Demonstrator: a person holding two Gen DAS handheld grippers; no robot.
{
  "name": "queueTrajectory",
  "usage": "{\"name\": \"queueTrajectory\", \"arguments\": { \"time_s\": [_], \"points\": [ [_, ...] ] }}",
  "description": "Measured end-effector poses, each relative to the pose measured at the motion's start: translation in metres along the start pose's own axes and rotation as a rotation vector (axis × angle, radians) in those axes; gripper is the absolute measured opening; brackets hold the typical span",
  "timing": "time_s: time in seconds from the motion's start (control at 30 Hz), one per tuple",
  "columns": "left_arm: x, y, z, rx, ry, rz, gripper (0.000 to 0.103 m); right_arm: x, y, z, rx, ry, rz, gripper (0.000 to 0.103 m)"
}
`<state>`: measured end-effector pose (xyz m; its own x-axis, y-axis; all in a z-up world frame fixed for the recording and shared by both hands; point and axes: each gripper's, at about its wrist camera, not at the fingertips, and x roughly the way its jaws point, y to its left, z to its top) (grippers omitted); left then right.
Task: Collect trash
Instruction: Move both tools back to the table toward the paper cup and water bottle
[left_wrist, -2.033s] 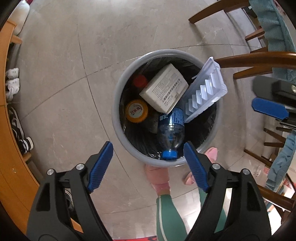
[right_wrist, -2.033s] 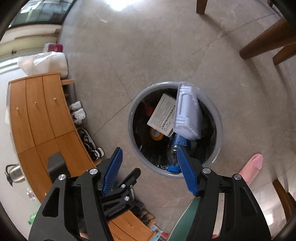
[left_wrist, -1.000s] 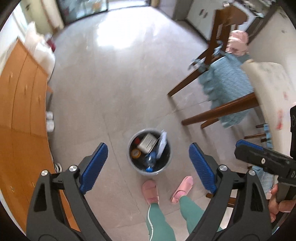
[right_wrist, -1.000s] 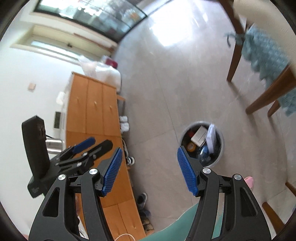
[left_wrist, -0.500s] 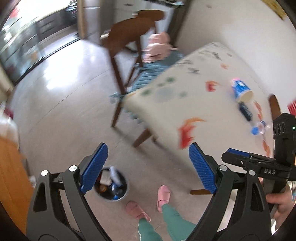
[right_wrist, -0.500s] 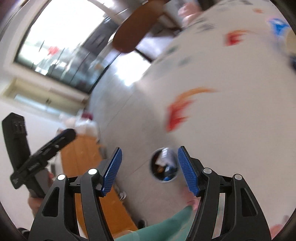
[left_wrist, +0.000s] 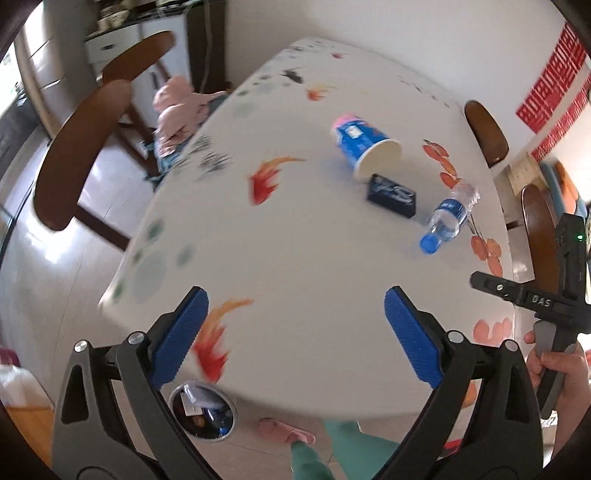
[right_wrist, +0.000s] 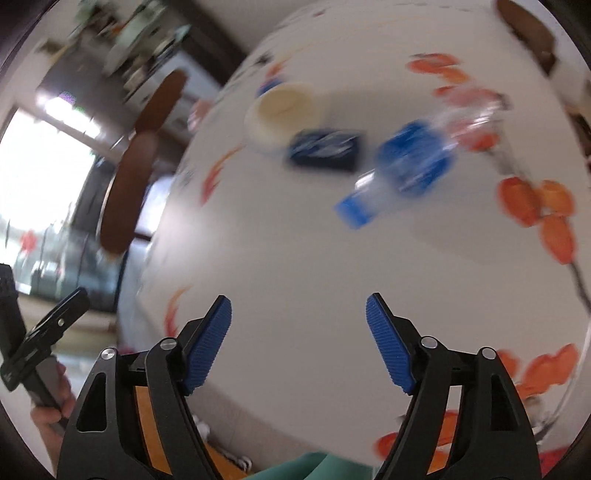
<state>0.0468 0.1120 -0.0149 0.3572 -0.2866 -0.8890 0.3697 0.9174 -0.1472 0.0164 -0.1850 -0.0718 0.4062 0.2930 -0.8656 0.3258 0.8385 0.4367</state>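
Note:
On the white patterned table (left_wrist: 295, 251) lie a tipped blue paper cup (left_wrist: 364, 146), a small dark blue box (left_wrist: 391, 194) and a clear water bottle (left_wrist: 448, 218) with a blue cap. My left gripper (left_wrist: 295, 332) hovers over the table's near part, its jaws opening with nothing between them. My right gripper (right_wrist: 299, 339) also hangs above the table, jaws opening and empty; the cup (right_wrist: 284, 110), box (right_wrist: 325, 147) and bottle (right_wrist: 402, 166) lie blurred beyond it. The grey bin (left_wrist: 203, 410), with trash inside, stands on the floor below the table's edge.
Brown wooden chairs (left_wrist: 88, 147) stand at the table's left and far right (left_wrist: 484, 133). A person's green trouser leg (left_wrist: 310, 458) and pink slipper (left_wrist: 284, 432) are on the floor by the bin. A hand (left_wrist: 565, 369) holds the other gripper's handle at right.
Both grippers swung up from the floor and bin to above the table. The trash items on the table came much closer. The right jaws spread wider.

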Motion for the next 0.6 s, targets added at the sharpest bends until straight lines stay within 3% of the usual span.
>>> {"name": "queueTrajectory", "arguments": {
  "time_s": [0.13,0.3,0.6],
  "points": [
    [0.028,-0.035,0.030,0.037,0.036,-0.029,0.096,-0.002,-0.037,0.027,0.091,-0.033,-0.028,0.085],
    [0.077,-0.070,0.061,0.053,0.083,-0.003,0.096,0.013,-0.061,0.059,0.152,-0.036,-0.053,0.085],
    [0.133,-0.101,0.115,0.151,0.059,0.141,0.096,0.046,-0.094,0.101,0.271,-0.005,-0.057,0.086]
  ]
}}
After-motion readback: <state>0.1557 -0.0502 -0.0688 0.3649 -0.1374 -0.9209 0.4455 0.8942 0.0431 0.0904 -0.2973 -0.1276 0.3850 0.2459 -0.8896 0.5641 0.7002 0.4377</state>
